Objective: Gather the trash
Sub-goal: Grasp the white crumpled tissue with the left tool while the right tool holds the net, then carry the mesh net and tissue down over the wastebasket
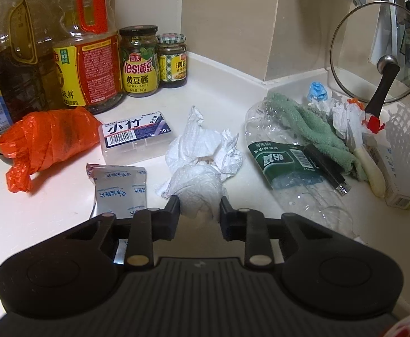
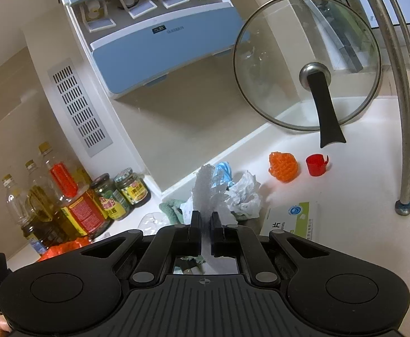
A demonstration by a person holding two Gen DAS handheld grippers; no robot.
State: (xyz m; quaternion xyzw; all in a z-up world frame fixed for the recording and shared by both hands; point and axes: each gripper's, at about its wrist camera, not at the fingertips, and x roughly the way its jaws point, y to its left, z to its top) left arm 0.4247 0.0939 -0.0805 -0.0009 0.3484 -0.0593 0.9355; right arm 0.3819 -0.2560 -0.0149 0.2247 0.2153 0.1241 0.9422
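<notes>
Crumpled white paper towel (image 1: 202, 165) lies mid-counter near the white countertop's (image 1: 64, 205) front edge, bracketed by the left gripper's (image 1: 200, 203) wide jaws: push deeper, then squeeze; right gripper (image 2: 205, 220) pinches a white mesh scrap (image 2: 209, 193), jaws narrow.

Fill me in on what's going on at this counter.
A person with a handheld gripper in each hand is clearing trash off a kitchen counter. The left gripper is open, its fingers on either side of a crumpled white paper towel. The right gripper is shut on a piece of white foam netting, held up above the clutter. A crushed plastic bottle, an orange plastic bag and a foil packet still lie on the counter.
</notes>
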